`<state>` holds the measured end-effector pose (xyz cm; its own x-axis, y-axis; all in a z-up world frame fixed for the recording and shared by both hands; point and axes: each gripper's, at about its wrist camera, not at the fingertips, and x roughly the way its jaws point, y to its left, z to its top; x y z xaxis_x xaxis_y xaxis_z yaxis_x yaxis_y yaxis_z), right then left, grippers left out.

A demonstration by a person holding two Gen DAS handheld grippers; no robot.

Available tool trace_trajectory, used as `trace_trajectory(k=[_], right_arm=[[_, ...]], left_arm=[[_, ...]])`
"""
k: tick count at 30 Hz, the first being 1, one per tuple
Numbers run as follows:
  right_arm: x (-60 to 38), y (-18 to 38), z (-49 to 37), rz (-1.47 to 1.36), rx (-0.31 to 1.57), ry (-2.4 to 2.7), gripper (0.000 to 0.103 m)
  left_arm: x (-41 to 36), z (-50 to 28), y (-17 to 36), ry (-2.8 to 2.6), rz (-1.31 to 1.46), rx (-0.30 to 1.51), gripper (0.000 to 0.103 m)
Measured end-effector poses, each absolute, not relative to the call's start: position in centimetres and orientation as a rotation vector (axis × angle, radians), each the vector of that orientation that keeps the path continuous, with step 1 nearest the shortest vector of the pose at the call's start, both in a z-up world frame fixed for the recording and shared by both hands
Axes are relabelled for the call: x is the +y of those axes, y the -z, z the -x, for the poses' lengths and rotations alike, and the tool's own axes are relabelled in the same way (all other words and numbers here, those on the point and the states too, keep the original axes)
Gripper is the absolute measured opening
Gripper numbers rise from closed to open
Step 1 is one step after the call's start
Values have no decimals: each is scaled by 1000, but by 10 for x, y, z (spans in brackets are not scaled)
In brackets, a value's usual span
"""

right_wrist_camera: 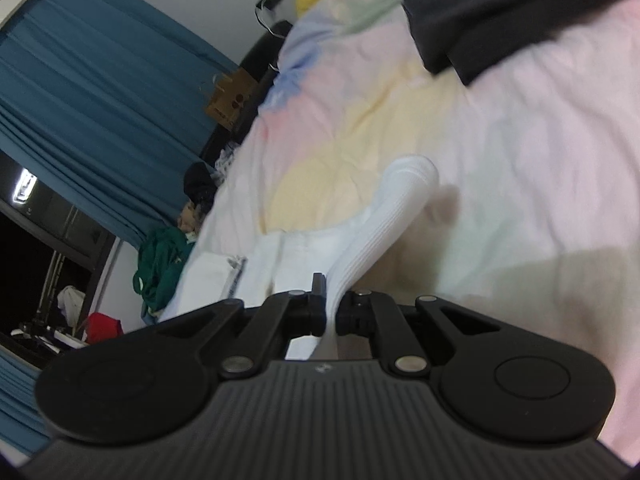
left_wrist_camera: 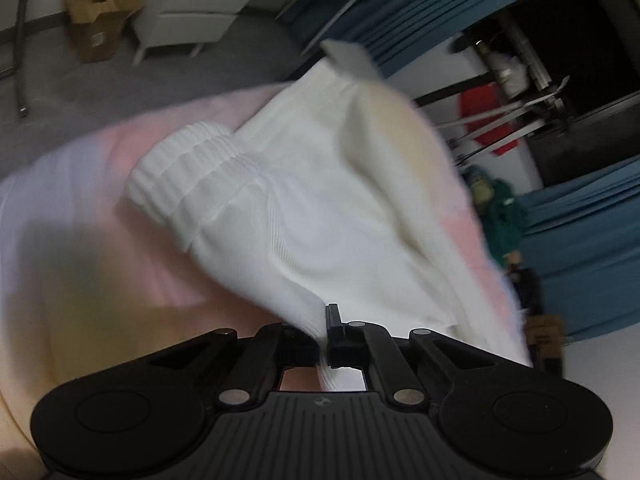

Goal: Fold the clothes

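Pinching white sock (left_wrist_camera: 304,216) in left gripper (left_wrist_camera: 324,344); right gripper (right_wrist_camera: 330,316) clamps sock (right_wrist_camera: 384,216) too, over pastel bedsheet (right_wrist_camera: 520,160); far box (right_wrist_camera: 232,100) print unreadable.

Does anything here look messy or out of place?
Mildly. A green garment lies crumpled beside the bed, unfolded. Both grippers, left and right, pinch a white sock.

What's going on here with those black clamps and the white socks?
A person is working two handheld grippers over a bed with a pastel sheet. The left gripper is pinched shut on a white sock. The right gripper is clamped on a ribbed white sock. A dark garment lies further up the bed.
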<state>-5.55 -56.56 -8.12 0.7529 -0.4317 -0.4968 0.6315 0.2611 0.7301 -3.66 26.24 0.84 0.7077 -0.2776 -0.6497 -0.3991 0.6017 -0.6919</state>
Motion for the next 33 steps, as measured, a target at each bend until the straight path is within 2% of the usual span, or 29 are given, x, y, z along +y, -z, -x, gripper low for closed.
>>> trace_trajectory(k=[5,11,16,23,26,29,31,33], right_arm=[[-565,39,11,-1020,213,723,5],[-563,-8,-110,-814,241,715,5],[-554,0,-233,-617,310,720,5],[-550,66,-333,-482,477,719,5],[-557,77,-333,-557,510,659,12],[-566,71,-321,-633,518,549,29],[-568,61,-304,-668,500,501,34],[-566,51,-276,-697,447,482,51]], left_arm=[[269,-12,-53,-23,944,711,2],[251,-126,-74,-22,899,652,2],[236,-238,-39,-107,847,718,3],[232,-340,46,-209,837,857,4],[230,-350,56,-216,814,865,9],[229,-341,48,-174,777,858,28],[230,-324,40,-129,746,840,40],[230,-299,29,-91,721,804,46]])
